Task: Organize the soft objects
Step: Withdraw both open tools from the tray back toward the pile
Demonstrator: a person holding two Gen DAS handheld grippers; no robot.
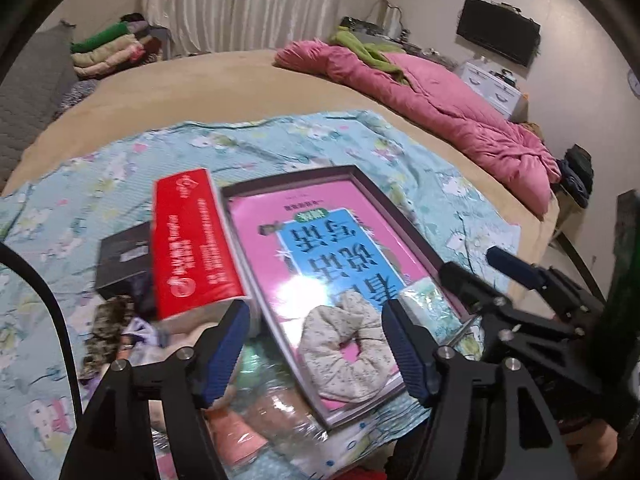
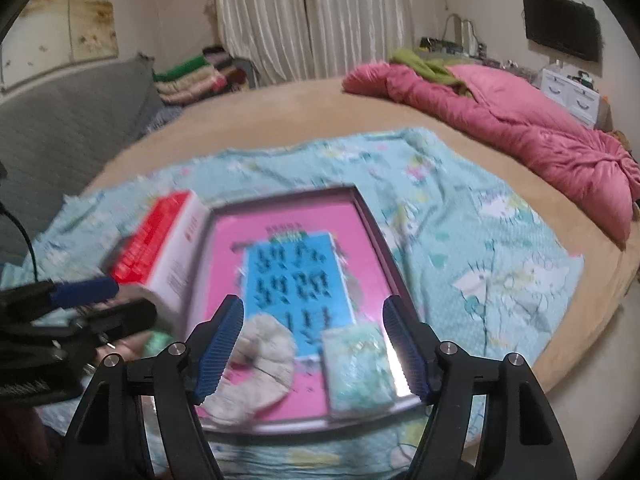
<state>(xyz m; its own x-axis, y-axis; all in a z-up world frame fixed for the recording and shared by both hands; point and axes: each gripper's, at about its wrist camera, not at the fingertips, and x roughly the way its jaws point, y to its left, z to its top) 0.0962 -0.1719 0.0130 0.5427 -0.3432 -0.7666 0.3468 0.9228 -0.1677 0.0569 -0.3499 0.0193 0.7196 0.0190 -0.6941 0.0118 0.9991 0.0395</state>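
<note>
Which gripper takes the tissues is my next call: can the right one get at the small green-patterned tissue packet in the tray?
Probably yes. The right gripper is open, and the small green-patterned tissue packet lies uncovered in the grey-rimmed tray, just ahead of it.

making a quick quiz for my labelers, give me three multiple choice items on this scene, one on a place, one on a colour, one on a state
1. Where does the scrunchie lie?
A. in the tray, on the pink book
B. on the pink quilt
C. on the red box

2. What colour is the box left of the tray?
A. green
B. red
C. yellow

3. How do the left tongs and right tongs stand?
A. both shut on the scrunchie
B. one open, one shut
C. both open, holding nothing

Answers: 1 A, the scrunchie rests on the book cover inside the tray rim. 2 B, its top face is red with white print. 3 C, each pair's blue pads stand wide apart with nothing between them.
</note>
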